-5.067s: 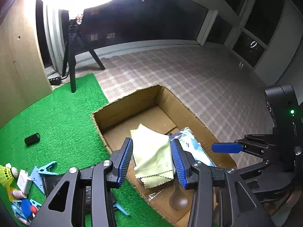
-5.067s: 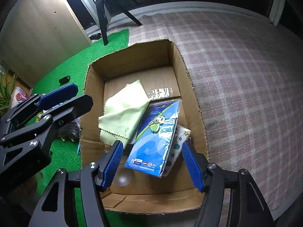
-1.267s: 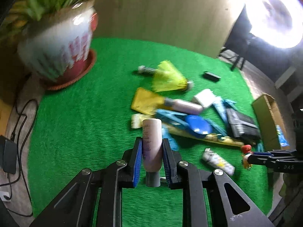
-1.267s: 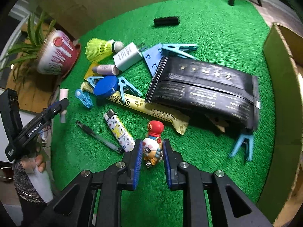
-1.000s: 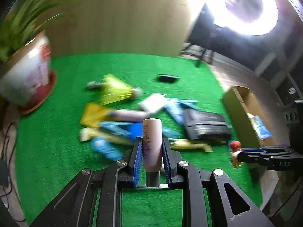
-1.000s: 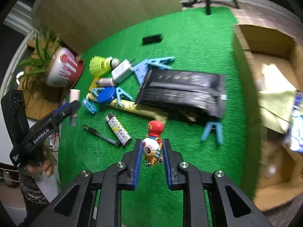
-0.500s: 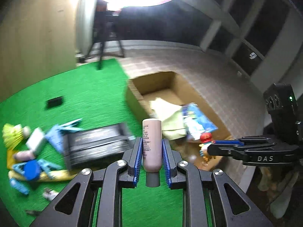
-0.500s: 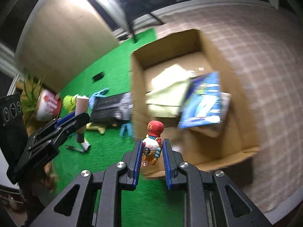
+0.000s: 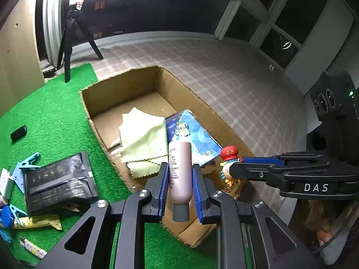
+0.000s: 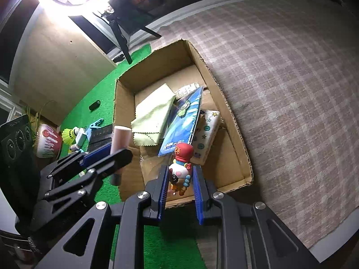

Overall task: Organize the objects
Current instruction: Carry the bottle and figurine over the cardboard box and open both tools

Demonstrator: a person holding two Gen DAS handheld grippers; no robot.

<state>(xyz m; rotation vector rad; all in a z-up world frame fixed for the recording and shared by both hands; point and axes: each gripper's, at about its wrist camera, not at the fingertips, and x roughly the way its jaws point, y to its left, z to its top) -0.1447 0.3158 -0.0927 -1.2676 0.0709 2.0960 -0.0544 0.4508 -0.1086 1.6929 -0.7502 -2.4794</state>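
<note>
The left hand-held gripper (image 9: 180, 187) is clamped on a pale pink tube (image 9: 180, 172), which stands upright between the blue pads with its grey cap (image 9: 180, 213) pointing down and its long axis running up the view, in line with the fingers. Just beyond and below it lies the near wall of the cardboard box (image 9: 195, 231), so the tube hangs close to the near left corner, over the edge more than the middle. To its right the right hand-held gripper (image 10: 180, 180) is closed on a small red-capped figurine (image 10: 180, 168), held upright; in its own view the toy hangs above the near end of the box floor, already inside the rim, so this arm looks the nearer to a clean drop. I judge the coming move to be a release of both things into the box, the left one wanting a little more reach forward first. Further in, the box holds a pale green cloth (image 9: 143, 141), a blue packet (image 9: 193, 136) beside it, and a star-printed pouch (image 10: 207, 134) partly under the packet; the far end is bare cardboard. Off to the left, on the green turf (image 9: 51, 112), a black pouch (image 9: 58, 181) and blue clips (image 9: 27, 161) lie outside the box.
</note>
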